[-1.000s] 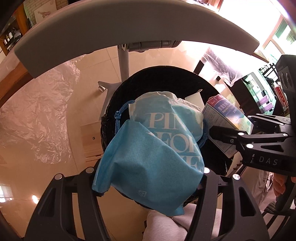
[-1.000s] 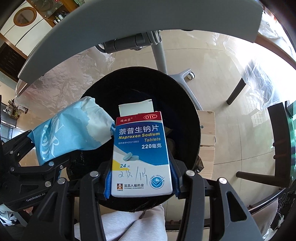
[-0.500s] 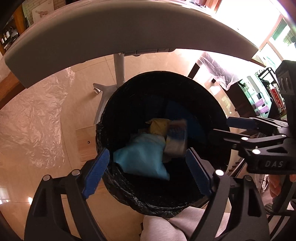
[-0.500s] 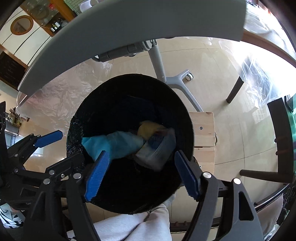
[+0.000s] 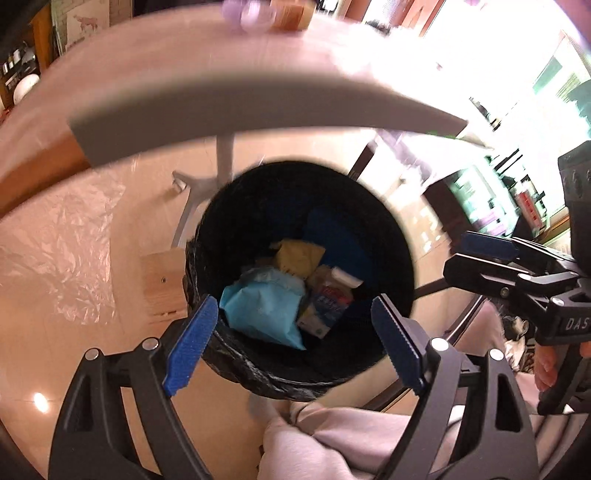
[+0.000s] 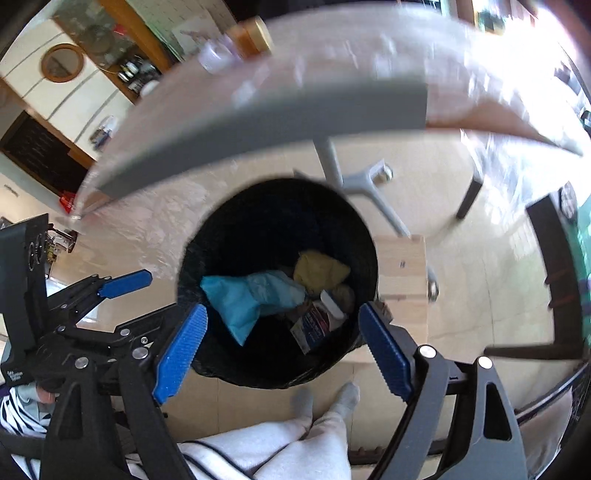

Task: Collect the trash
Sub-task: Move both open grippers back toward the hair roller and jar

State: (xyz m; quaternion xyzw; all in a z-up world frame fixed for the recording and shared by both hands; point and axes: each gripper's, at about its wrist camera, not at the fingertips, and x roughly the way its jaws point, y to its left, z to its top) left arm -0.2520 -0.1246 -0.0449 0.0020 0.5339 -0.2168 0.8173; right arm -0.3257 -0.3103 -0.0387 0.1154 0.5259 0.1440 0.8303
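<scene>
Both grippers have released their loads since the earlier frames: the blue bag (image 5: 264,314) and the medicine box (image 5: 325,308), formerly clamped in the left and right jaws, now lie at the bottom of the black-lined bin (image 5: 391,236), and both cameras have drawn back from it. The left gripper (image 5: 291,345) hangs above the bin with its jaws spread wide and nothing between them; the bag sits just ahead of the left blue pad, the box ahead of and between the two pads. The right gripper (image 6: 282,349) is likewise held with jaws apart and empty, the bin's near rim lying between its pads. In the right wrist view the bag (image 6: 251,299), the box (image 6: 314,326) and a yellow crumpled item (image 6: 319,269) rest together on the bin floor.

Progress, as a judgement: this deposit looks complete. Blurred objects, among them an orange-lidded container (image 6: 251,35), stand on the table (image 6: 280,107) beyond the jaws; whether they count as trash cannot be told. Both grippers point steeply downward, side by side, each visible in the other's view, above the person's legs (image 6: 295,443).
</scene>
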